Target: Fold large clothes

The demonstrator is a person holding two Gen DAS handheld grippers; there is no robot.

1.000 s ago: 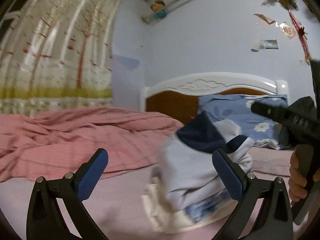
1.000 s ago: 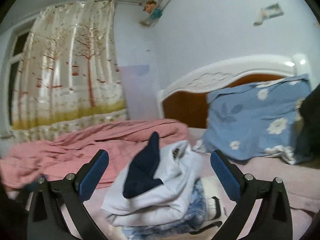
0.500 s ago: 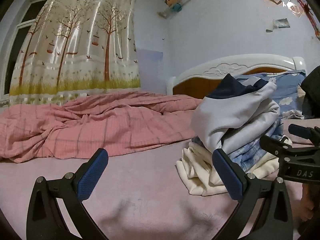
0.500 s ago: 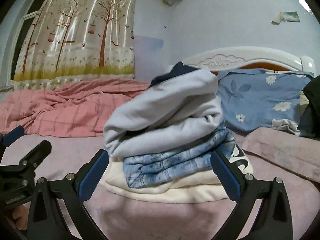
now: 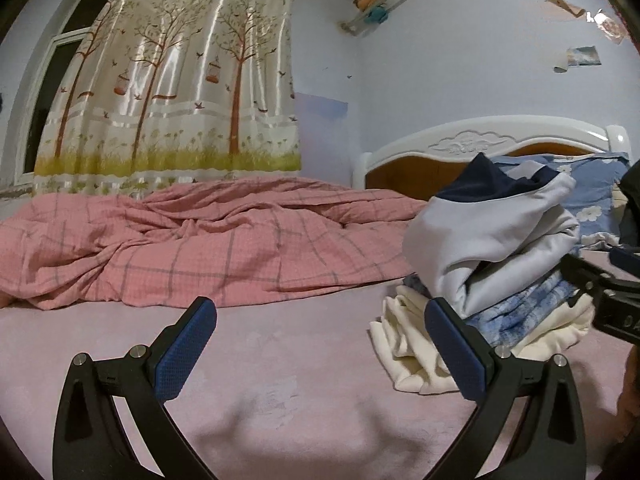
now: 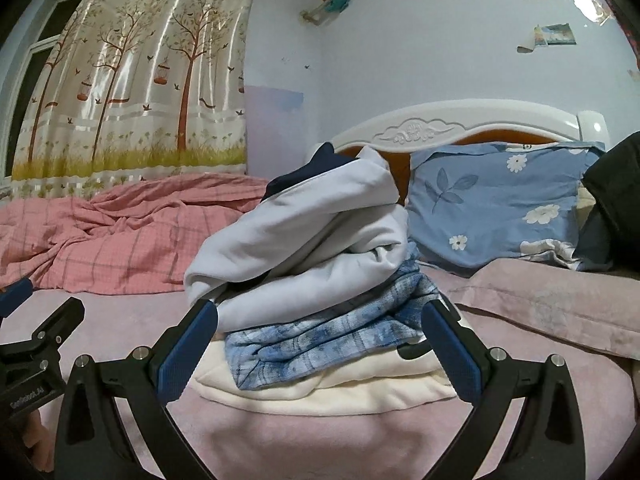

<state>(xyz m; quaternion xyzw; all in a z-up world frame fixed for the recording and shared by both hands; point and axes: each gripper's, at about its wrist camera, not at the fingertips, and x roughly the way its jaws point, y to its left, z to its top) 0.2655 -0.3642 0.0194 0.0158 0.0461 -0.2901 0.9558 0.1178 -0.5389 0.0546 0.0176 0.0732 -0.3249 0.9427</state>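
Observation:
A stack of folded clothes lies on the pink bed sheet (image 6: 320, 440). On top is a white garment with a navy collar (image 6: 304, 236), under it a blue patterned one (image 6: 320, 344), at the bottom a cream one (image 6: 340, 388). My right gripper (image 6: 316, 344) is open and empty, low over the sheet just in front of the stack. My left gripper (image 5: 320, 344) is open and empty, to the left of the stack (image 5: 492, 256). The right gripper's body shows at the right edge of the left wrist view (image 5: 600, 292).
A rumpled pink checked quilt (image 5: 180, 240) covers the bed's far left side. A blue flowered pillow (image 6: 492, 204) leans on the white and wood headboard (image 6: 440, 128). A dark garment (image 6: 616, 200) lies at the far right. A tree-print curtain (image 5: 172, 92) hangs behind.
Both grippers have dropped low and pulled back from the stack. The white garment, which was being set down a second ago, now rests on top of the pile.

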